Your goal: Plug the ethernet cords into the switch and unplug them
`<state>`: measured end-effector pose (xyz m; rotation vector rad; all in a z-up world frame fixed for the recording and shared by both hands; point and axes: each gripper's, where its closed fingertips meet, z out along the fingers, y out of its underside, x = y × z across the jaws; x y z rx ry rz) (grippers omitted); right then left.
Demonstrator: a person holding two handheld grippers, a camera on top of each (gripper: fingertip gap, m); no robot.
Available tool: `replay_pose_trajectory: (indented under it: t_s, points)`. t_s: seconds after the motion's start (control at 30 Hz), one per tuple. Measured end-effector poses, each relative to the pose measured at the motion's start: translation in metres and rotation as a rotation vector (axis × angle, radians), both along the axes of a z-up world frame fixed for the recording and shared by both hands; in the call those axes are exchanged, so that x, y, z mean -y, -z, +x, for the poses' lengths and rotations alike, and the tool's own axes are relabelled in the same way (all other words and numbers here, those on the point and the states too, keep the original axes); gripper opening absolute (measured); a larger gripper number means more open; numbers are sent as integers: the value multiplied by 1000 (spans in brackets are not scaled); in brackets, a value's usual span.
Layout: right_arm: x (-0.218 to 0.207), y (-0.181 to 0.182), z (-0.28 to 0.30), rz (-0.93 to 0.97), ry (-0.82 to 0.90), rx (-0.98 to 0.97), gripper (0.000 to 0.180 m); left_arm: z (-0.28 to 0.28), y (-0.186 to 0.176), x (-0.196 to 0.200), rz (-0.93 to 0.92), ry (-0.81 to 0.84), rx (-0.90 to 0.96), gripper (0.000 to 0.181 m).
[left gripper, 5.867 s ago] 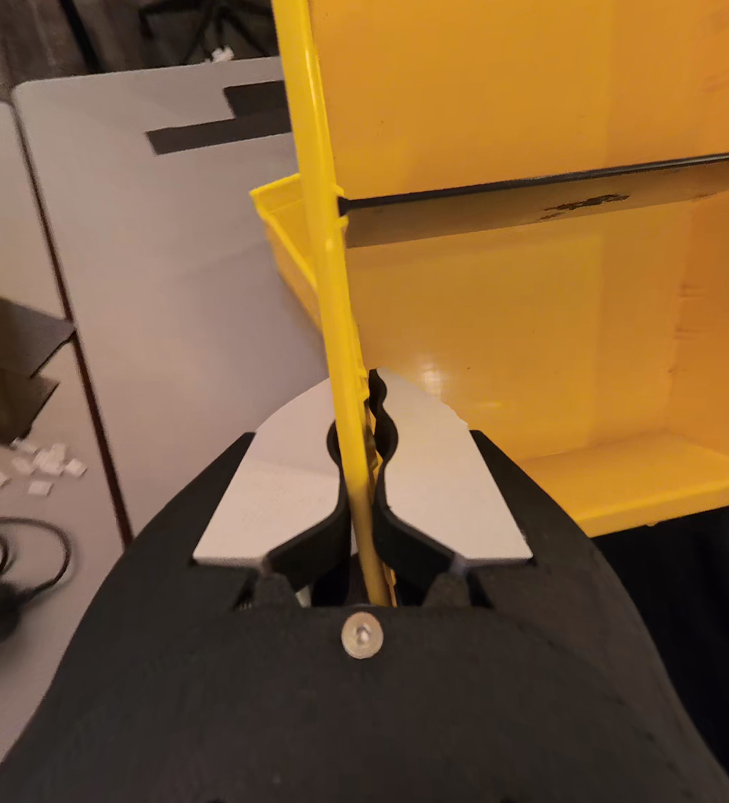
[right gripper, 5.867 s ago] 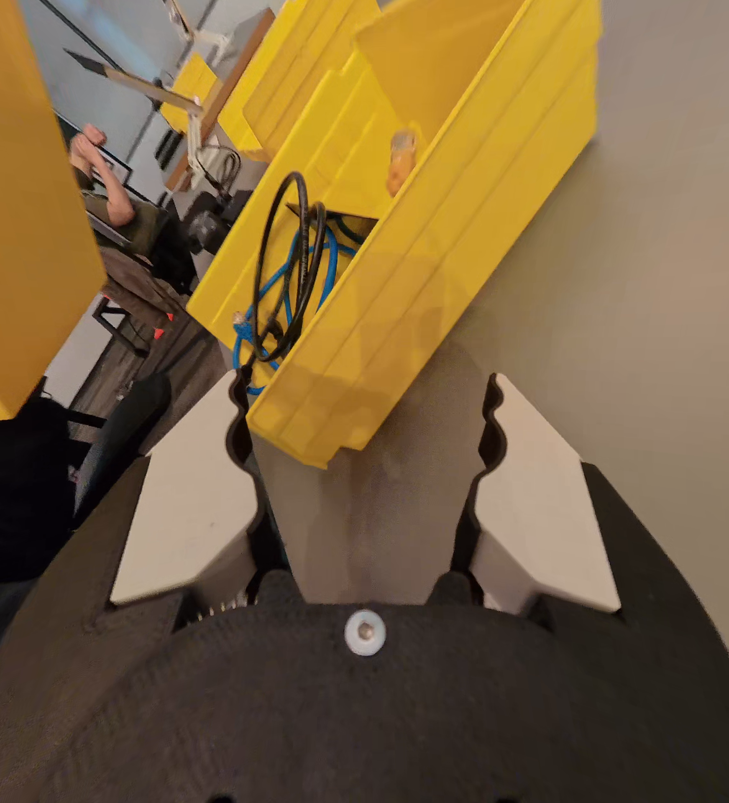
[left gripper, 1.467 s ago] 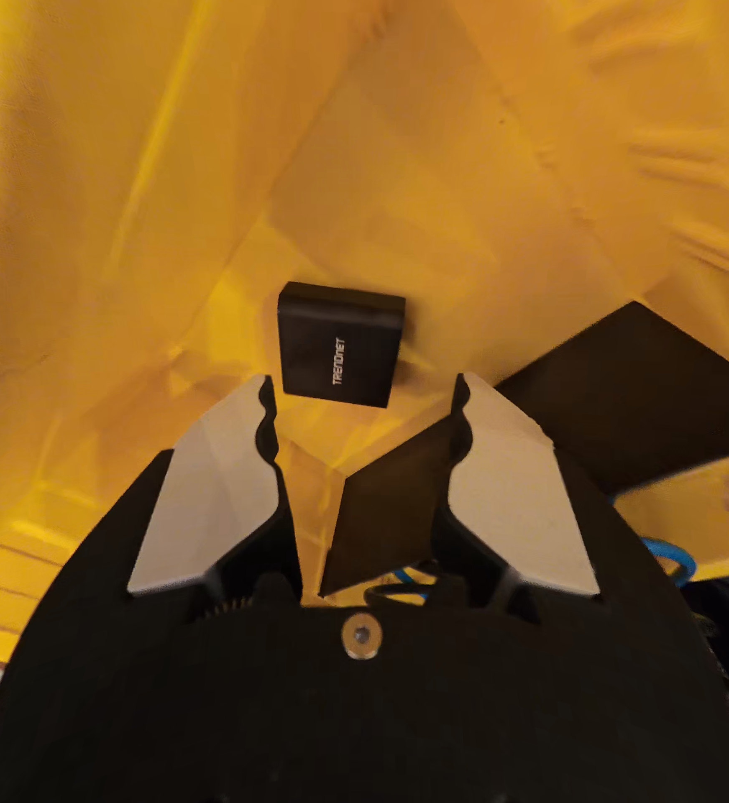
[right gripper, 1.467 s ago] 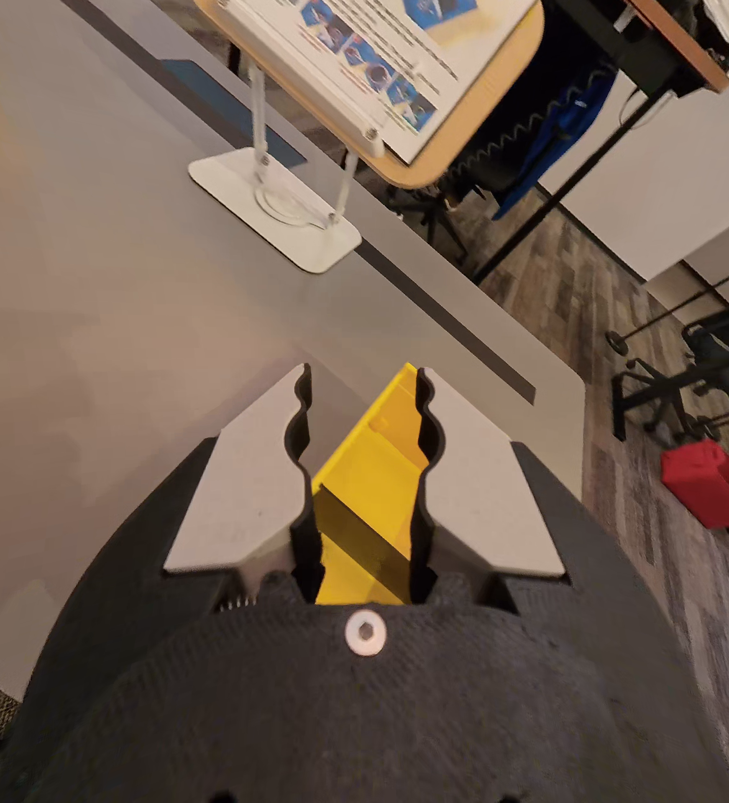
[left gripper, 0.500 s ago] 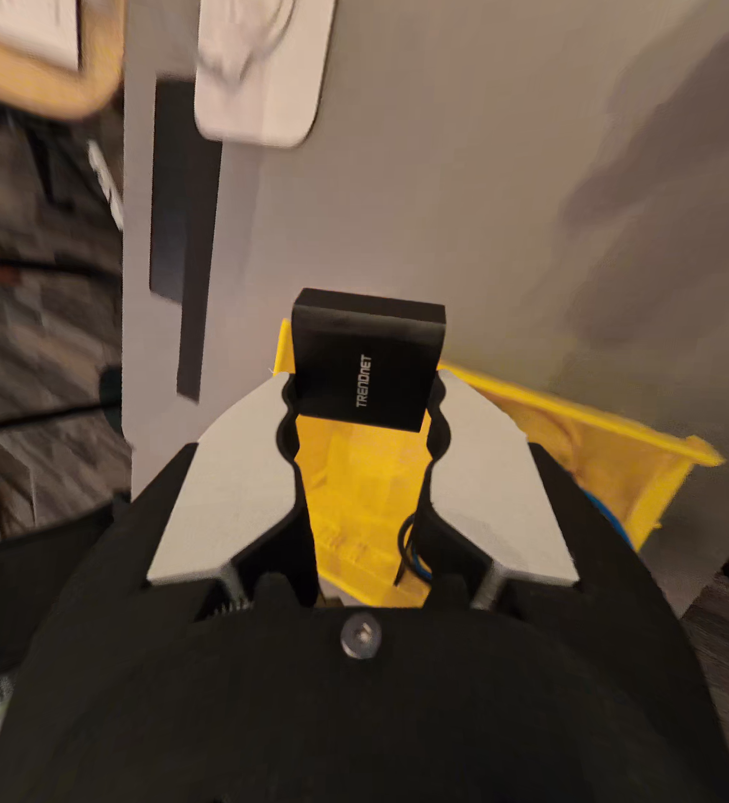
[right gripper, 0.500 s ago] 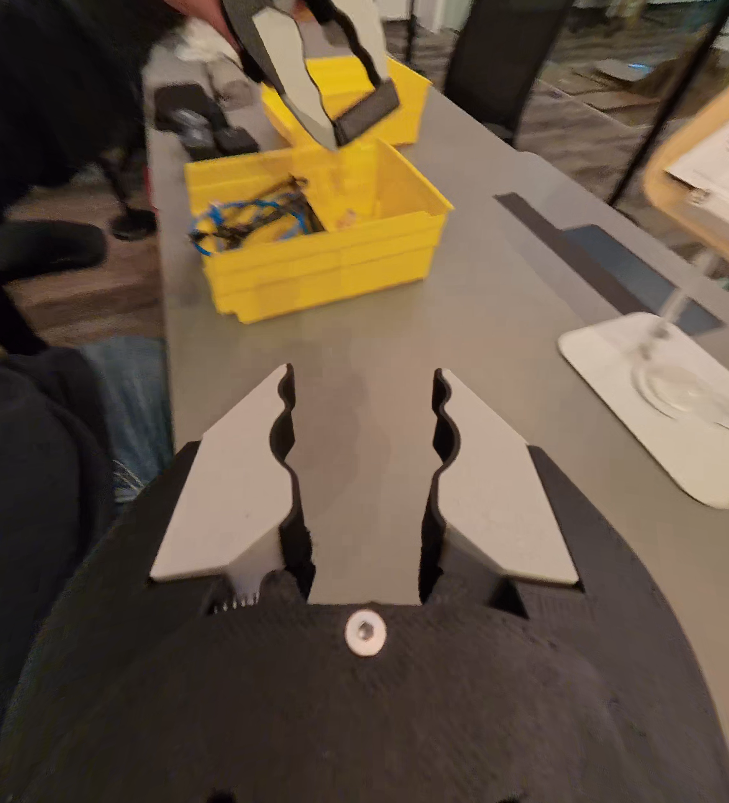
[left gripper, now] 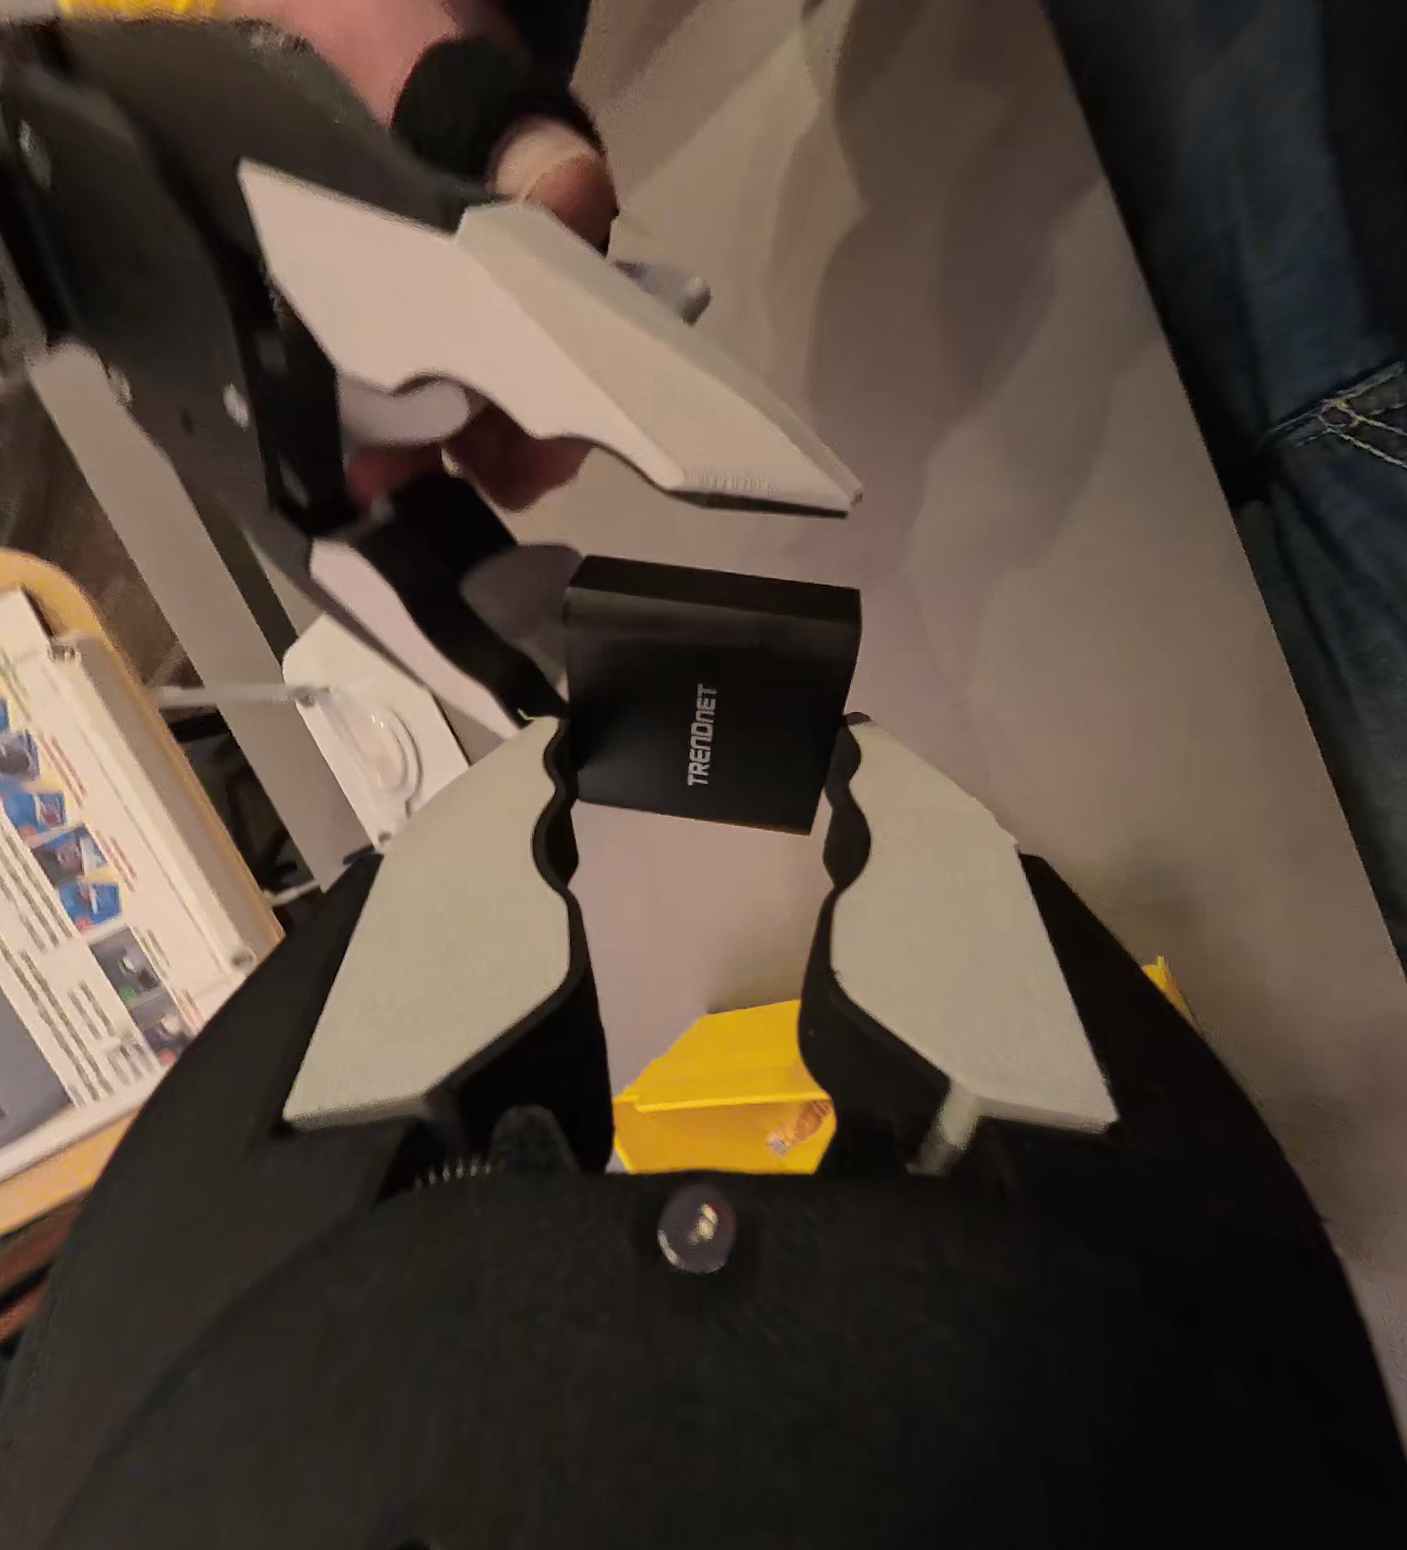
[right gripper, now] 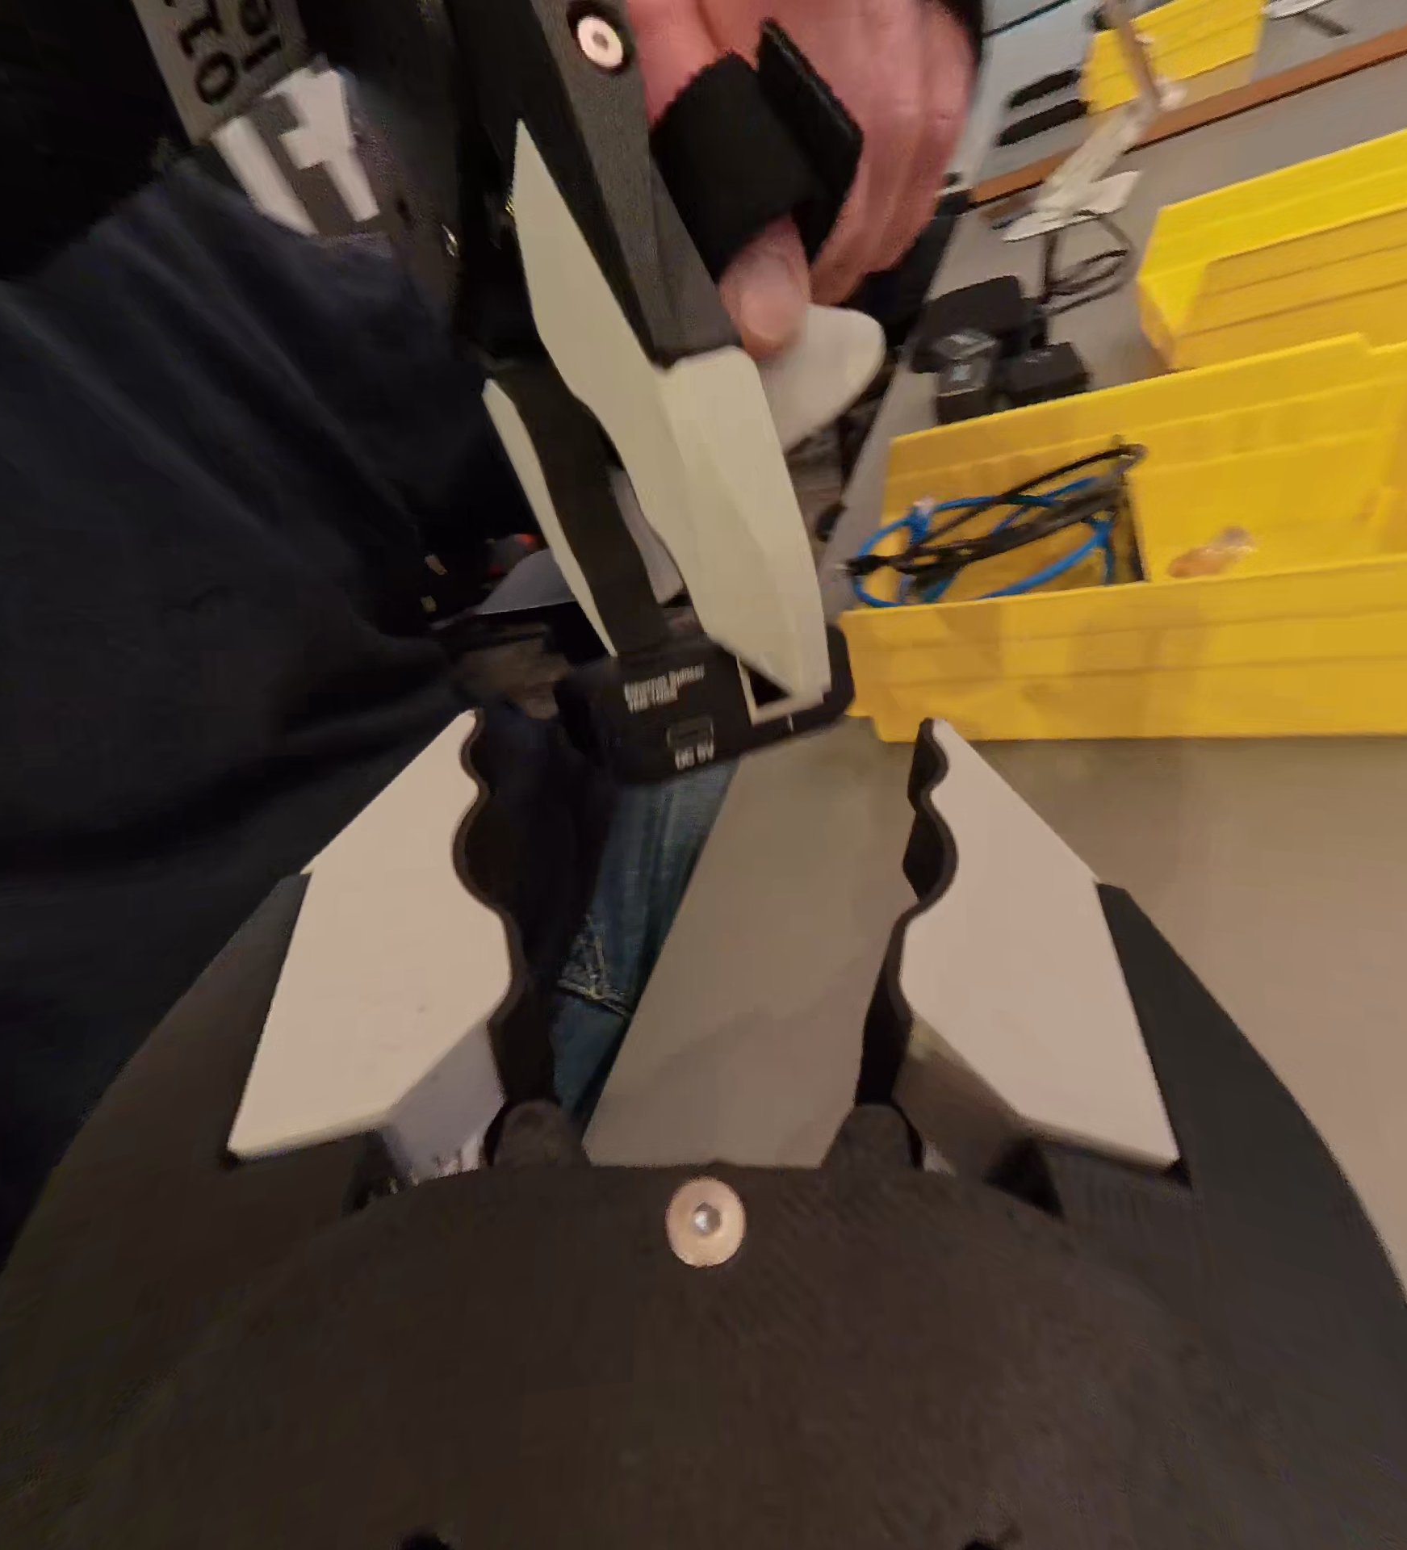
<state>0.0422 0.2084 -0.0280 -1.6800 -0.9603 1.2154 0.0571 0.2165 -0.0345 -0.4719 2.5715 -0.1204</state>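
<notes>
Lifted clear of the yellow plastic bin (right gripper: 1144,663) since half a second ago, the small black box-shaped switch (left gripper: 708,704) sits mid-frame, clamped in the left gripper (left gripper: 695,746), ports presumably presented toward the right gripper (right gripper: 700,755), whose fingers stand apart, empty.

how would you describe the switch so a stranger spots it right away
Start at the yellow bin on the grey table. Beside its near corner, the left tool grips the switch: a small black box with ports on one face, unlike the bin's loose blue and black cables.

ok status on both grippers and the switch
Left gripper shut on switch, off the table. Right gripper open, empty, facing it. Cords in yellow bin, nothing blocking.
</notes>
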Motion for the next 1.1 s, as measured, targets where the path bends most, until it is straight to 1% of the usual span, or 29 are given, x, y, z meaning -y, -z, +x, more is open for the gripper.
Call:
replay_pose_trajectory:
  t_s: [0.03, 0.13, 0.23, 0.27, 0.37, 0.5, 0.67, 0.8, 0.87, 0.93, 1.0, 1.1]
  points:
    - [6, -1, -6, 11, -44, -8, 98, 1, 1, 5, 12, 24, -6, 57]
    - [21, 2, -18, 34, -144, 22, 91, 1, 6, 16, 35, 78, -34, 57]
    - [28, 6, -19, 39, -185, 53, 74, -1, 9, 27, 46, 132, -58, 57]
    - [30, 5, -19, 39, -199, 42, 72, -1, 9, 30, 53, 148, -60, 57]
    - [40, 10, -25, 58, -247, 80, 75, -3, 10, 38, 47, 185, -80, 57]
    - [54, 17, -32, 80, -313, 140, 73, -6, 9, 48, 4, 223, -106, 57]
    - [57, 15, -34, 97, -328, 132, 73, -8, 7, 51, -23, 230, -124, 57]
    - [52, 12, -31, 123, -293, 101, 73, -4, 4, 46, -26, 181, -101, 58]
    - [49, 8, -25, 142, -258, 58, 72, 1, -6, 35, -30, 119, -46, 67]
    - [46, 0, -15, 161, -218, -26, 73, 5, -24, 22, -40, 57, 54, 76]
    - [45, -12, -3, 169, -191, -140, 73, 1, -44, 13, -108, -4, 133, 73]
    - [45, -29, 19, 184, -159, -320, 73, -7, -61, -5, -153, -120, 239, 70]
